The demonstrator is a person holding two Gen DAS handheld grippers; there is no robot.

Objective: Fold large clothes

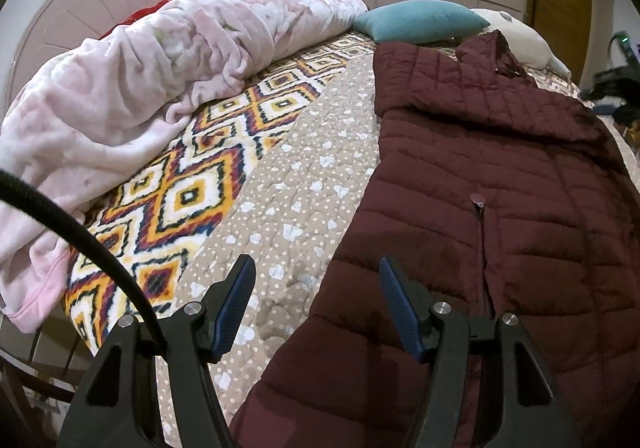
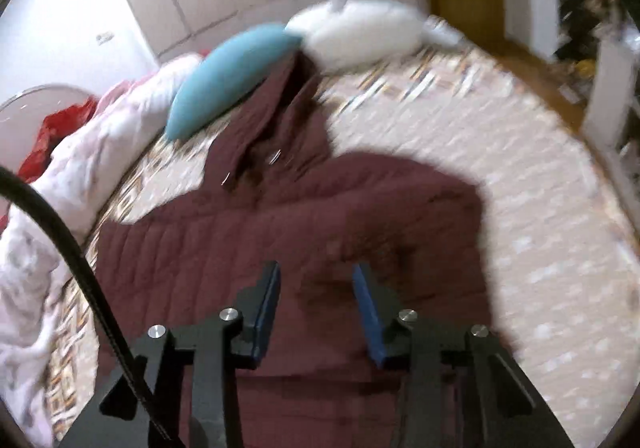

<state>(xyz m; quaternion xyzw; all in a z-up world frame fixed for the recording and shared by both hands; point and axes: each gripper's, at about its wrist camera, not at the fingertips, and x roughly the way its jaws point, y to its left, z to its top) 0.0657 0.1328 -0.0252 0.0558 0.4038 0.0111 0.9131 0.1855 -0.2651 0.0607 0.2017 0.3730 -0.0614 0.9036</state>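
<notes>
Spread over a bed with a dotted beige quilted bedspread (image 1: 304,183), the maroon quilted puffer jacket (image 1: 500,183) lies flat with its hood toward the upper frame, so folding looks barely begun, every fold apparently left. Both the left gripper (image 1: 316,278) and the right gripper (image 2: 316,284) hover above it, fingers wide and empty. Only the sharp left view shows the zip and the crumpled pink fleece blanket (image 1: 120,87) at upper left; the blurred right view shows the jacket's whole right edge.

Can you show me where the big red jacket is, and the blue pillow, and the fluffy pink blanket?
jacket (image 1: 500,175): left wrist view, quilted chest panel.
blue pillow (image 1: 420,21): left wrist view, middle of its face.
pink blanket (image 1: 132,75): left wrist view, bunched middle folds.
</notes>
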